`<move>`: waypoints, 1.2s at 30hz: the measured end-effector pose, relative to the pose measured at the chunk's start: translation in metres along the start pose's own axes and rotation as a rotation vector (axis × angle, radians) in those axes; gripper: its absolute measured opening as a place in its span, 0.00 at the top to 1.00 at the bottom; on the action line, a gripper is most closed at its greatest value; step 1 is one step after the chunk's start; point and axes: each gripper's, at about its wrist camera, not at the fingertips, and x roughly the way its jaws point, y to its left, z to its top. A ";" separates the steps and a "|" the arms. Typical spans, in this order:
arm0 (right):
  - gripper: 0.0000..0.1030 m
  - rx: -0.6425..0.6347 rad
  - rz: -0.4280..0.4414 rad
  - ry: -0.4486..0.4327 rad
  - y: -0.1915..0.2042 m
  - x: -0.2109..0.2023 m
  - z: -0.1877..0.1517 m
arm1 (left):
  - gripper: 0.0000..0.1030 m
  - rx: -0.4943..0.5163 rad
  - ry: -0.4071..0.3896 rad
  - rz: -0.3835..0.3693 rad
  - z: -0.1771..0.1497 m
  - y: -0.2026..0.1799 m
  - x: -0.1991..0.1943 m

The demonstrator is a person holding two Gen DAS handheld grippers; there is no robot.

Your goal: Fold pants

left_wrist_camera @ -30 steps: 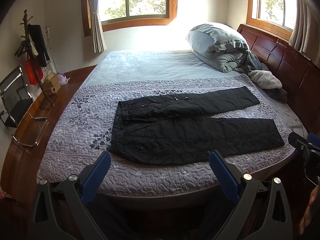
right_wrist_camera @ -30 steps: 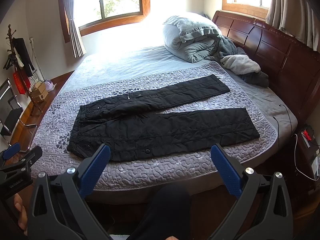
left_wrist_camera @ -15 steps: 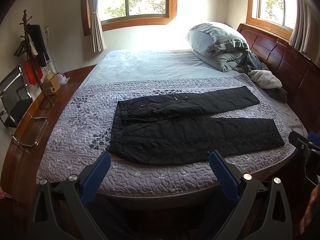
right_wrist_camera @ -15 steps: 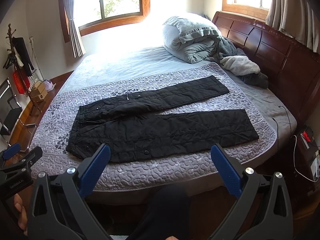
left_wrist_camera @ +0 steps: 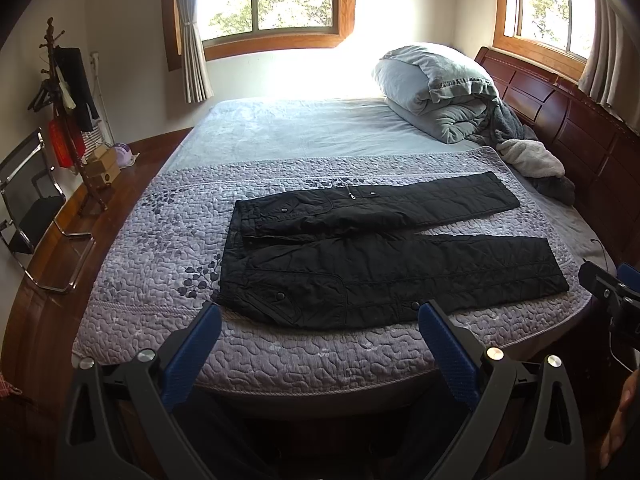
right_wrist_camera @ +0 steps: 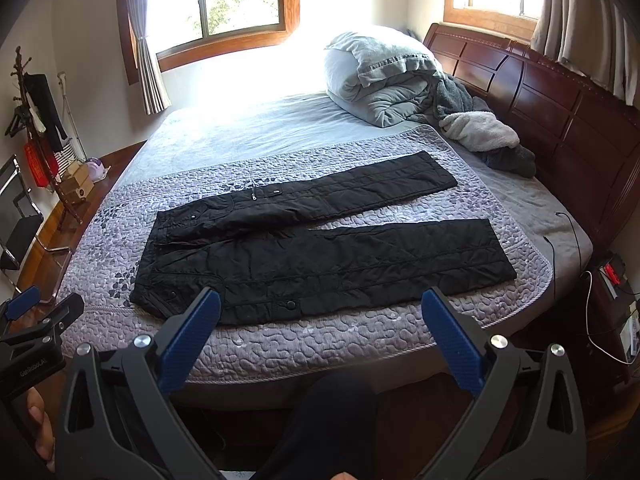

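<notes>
Left wrist view: pants [left_wrist_camera: 384, 264] unmoved ahead of the left gripper [left_wrist_camera: 320, 320], jaws wide, empty. Right gripper [right_wrist_camera: 320, 316] likewise gaping, empty. Folding hasn't begun.

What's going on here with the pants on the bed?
A person stands at the side of the bed, a two-finger gripper in each hand. The black pants lie flat and unfolded on the purple quilt, legs spread apart. The left gripper and the right gripper are both open, short of the pants and holding nothing. Folding has not begun.

Black quilted pants [left_wrist_camera: 372, 260] lie flat, unfolded, legs spread, on the bed.
</notes>
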 end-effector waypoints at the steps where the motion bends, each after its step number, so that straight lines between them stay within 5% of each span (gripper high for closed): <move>1: 0.02 -0.002 -0.002 -0.001 0.000 0.000 0.000 | 0.04 0.000 0.000 0.001 0.000 0.000 0.000; 36: 0.02 -0.008 -0.013 -0.003 0.001 0.002 -0.002 | 0.04 -0.004 0.006 0.002 0.001 -0.001 0.001</move>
